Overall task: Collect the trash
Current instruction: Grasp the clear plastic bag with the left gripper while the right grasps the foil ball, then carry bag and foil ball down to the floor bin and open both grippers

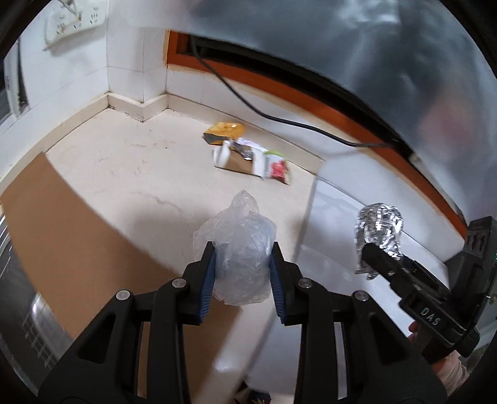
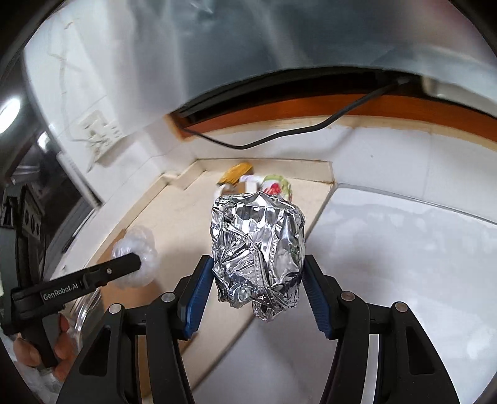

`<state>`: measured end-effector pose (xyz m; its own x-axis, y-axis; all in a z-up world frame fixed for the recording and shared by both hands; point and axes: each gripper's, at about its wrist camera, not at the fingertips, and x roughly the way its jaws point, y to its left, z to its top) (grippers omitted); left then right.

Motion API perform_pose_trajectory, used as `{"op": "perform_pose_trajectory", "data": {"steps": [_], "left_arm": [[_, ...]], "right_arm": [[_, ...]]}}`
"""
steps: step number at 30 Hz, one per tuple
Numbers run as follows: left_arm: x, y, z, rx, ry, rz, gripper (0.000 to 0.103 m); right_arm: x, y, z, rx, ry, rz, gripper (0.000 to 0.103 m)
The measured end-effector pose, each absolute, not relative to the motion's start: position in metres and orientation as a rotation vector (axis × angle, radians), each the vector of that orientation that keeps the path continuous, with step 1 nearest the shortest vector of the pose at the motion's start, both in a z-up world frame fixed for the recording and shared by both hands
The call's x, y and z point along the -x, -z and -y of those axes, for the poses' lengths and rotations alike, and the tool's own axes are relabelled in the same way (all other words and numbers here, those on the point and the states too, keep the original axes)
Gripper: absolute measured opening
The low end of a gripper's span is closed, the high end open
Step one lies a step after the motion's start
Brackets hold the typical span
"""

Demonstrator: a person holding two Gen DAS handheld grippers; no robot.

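1. A brown cardboard sheet (image 1: 71, 236) lies flat on my beige tabletop (image 1: 130, 161).
2. A black cable (image 1: 248, 102) trails along the orange-brown window sill (image 1: 310, 99).
3. A white wall socket (image 1: 73, 23) hangs on the tiled wall (image 1: 130, 62).

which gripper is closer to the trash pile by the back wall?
Hard to call. Both are short of the trash pile and off the counter: left gripper holds a plastic wad, right gripper a foil ball, side by side.
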<state>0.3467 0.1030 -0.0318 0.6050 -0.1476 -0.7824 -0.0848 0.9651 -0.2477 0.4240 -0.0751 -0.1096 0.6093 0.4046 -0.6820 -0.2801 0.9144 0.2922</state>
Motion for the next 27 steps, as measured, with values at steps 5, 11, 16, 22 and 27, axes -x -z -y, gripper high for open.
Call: {"op": "perform_pose_trajectory", "data": {"steps": [5, 11, 16, 22, 27], "left_arm": [[-0.279, 0.007, -0.073, 0.267, 0.027, -0.886, 0.028], [-0.203, -0.003, -0.039, 0.276, -0.002, -0.845, 0.029], [-0.138, 0.006, -0.013, 0.271, -0.043, -0.841, 0.029], [-0.077, 0.039, 0.0, 0.259, -0.087, -0.898, 0.029], [-0.044, 0.077, -0.001, 0.282, -0.126, -0.961, 0.029]], "right_arm": [[-0.365, 0.083, 0.096, -0.15, -0.464, -0.827, 0.057], [-0.284, 0.057, 0.133, -0.118, -0.559, -0.835, 0.057], [-0.224, 0.058, 0.144, -0.033, -0.635, -0.851, 0.057], [-0.168, 0.083, 0.152, 0.054, -0.681, -0.899, 0.057], [-0.131, 0.124, 0.15, 0.111, -0.683, -1.0, 0.057]]}}
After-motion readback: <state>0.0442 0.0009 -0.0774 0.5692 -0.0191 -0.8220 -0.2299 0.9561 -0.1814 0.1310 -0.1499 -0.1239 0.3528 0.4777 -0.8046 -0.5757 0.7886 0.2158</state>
